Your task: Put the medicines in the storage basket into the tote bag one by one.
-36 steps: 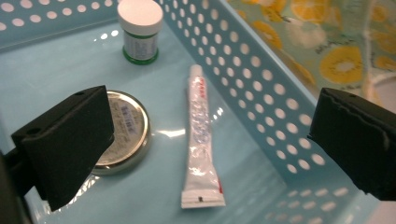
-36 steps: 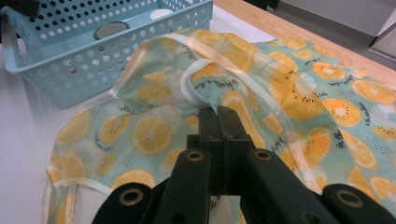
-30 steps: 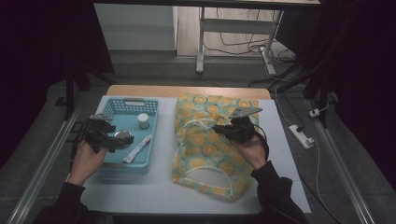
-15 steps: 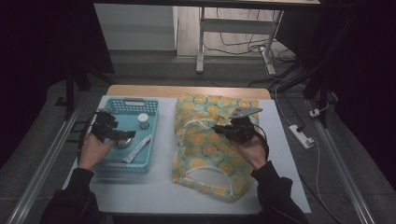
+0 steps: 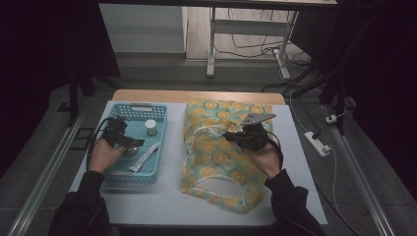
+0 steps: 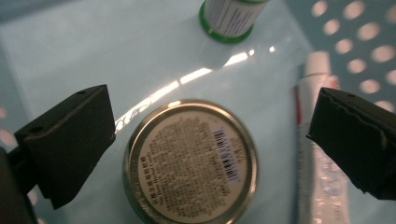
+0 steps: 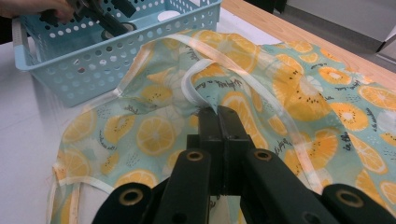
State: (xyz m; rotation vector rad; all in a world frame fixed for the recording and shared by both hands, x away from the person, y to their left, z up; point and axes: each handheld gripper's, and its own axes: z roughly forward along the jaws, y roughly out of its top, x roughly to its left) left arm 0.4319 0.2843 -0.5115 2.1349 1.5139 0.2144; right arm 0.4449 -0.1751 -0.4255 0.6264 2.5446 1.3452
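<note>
A yellow-and-teal fruit-print bag (image 5: 216, 162) lies on the white table, right of a blue perforated basket (image 5: 140, 109). My right gripper (image 5: 236, 139) is shut on the bag's rim by its white strap (image 7: 196, 95), and the cloth there is raised. My left gripper (image 5: 129, 143) is low inside the basket and open. Its jaws stand on either side of a round metal tin (image 6: 191, 163) without touching it. A small white bottle with a green base (image 6: 229, 18) stands beyond the tin. A white tube (image 6: 317, 177) lies beside it.
The basket (image 7: 93, 65) sits at the table's left half, with the bottle (image 5: 151, 127) at its far end. A wooden strip (image 5: 196, 96) edges the far side of the table. A white power strip (image 5: 317, 143) lies on the floor at the right.
My left gripper has moved inward and down into the basket, from its left rim to just over the tin. The right gripper and the bag have not moved.
</note>
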